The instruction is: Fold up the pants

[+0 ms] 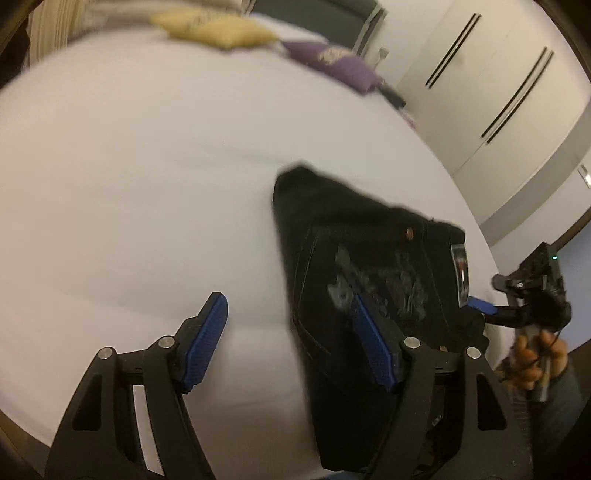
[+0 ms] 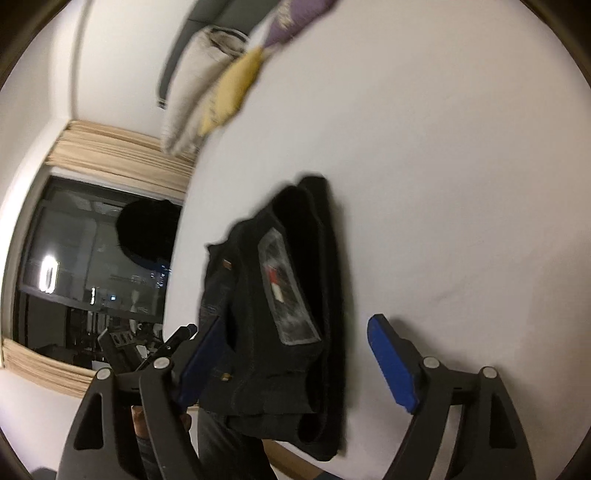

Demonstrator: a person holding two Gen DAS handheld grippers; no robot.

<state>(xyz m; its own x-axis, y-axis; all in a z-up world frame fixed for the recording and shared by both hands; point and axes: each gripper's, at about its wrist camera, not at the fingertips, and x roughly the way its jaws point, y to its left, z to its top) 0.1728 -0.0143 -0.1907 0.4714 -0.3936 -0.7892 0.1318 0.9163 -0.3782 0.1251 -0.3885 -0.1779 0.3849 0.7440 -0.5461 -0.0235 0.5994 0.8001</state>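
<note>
Black pants (image 1: 354,295) lie folded into a compact stack on the white bed (image 1: 129,184), near its edge. A pale print and a waist label face up. My left gripper (image 1: 291,332) is open, its jaws wide apart; the right finger (image 1: 373,347) is over the pants, the left finger over bare sheet. It holds nothing. In the right wrist view the pants (image 2: 280,302) lie between the wide-open jaws of my right gripper (image 2: 299,350), also empty. The right gripper also shows in the left wrist view (image 1: 480,305) at the pants' right edge.
A yellow pillow (image 1: 218,29) and a purple pillow (image 1: 332,62) lie at the far end of the bed. White wardrobe doors (image 1: 498,85) stand to the right. A dark window (image 2: 92,273) with beige curtains lies beyond the bed edge.
</note>
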